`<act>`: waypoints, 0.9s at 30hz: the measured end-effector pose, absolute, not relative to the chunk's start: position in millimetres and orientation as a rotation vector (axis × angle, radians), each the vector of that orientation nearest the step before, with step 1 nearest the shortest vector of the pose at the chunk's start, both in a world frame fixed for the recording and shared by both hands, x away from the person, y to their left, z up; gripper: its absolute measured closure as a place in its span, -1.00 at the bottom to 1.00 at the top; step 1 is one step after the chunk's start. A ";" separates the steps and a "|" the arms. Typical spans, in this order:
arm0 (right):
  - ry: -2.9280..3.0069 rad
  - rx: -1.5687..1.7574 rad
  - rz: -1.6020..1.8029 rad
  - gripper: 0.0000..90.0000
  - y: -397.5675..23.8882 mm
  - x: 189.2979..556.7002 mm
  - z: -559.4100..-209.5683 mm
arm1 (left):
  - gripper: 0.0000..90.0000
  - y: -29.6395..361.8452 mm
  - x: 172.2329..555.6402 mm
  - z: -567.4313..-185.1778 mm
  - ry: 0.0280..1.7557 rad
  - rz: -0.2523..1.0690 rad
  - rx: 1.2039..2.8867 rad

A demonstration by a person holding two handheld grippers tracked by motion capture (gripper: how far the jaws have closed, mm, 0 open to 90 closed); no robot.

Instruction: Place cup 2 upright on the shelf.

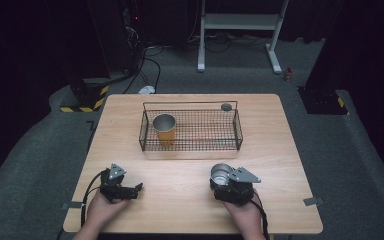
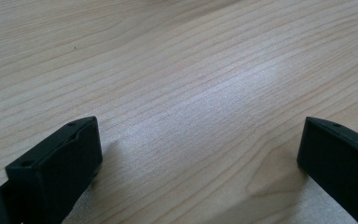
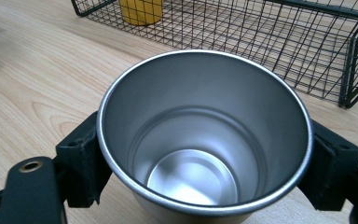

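Observation:
A steel cup stands upright and empty near the table's front right, and my right gripper is shut on its sides. A yellow cup with a steel inside stands in the left part of the black wire basket. My left gripper rests low over bare wood at the front left, its jaws wide open with nothing between them.
A small dark round object lies by the basket's far right corner. The wooden table has bare wood between the basket and my grippers. Beyond the table are cables, a white frame stand and dark equipment on the floor.

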State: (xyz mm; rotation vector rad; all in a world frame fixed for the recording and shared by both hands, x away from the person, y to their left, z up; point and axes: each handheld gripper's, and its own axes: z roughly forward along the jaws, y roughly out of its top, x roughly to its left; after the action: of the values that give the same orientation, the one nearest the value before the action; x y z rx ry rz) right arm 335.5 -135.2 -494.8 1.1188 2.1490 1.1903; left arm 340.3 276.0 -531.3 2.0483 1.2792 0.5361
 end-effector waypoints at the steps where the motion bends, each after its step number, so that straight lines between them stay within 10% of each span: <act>1: 2.146 1.121 1.192 -0.60 -135.2 335.6 -494.3 | -0.99 275.9 340.3 -531.4 1.280 0.537 2.047; 27: 2.074 1.138 1.209 -0.58 -146.3 345.2 -468.4 | -1.00 275.6 340.2 -531.2 1.285 0.537 2.048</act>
State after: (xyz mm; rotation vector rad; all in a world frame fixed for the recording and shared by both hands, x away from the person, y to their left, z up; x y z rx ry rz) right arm 345.2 -146.3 -468.4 1.1377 2.0736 1.2094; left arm 340.2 275.6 -531.2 2.0483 1.2852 0.5374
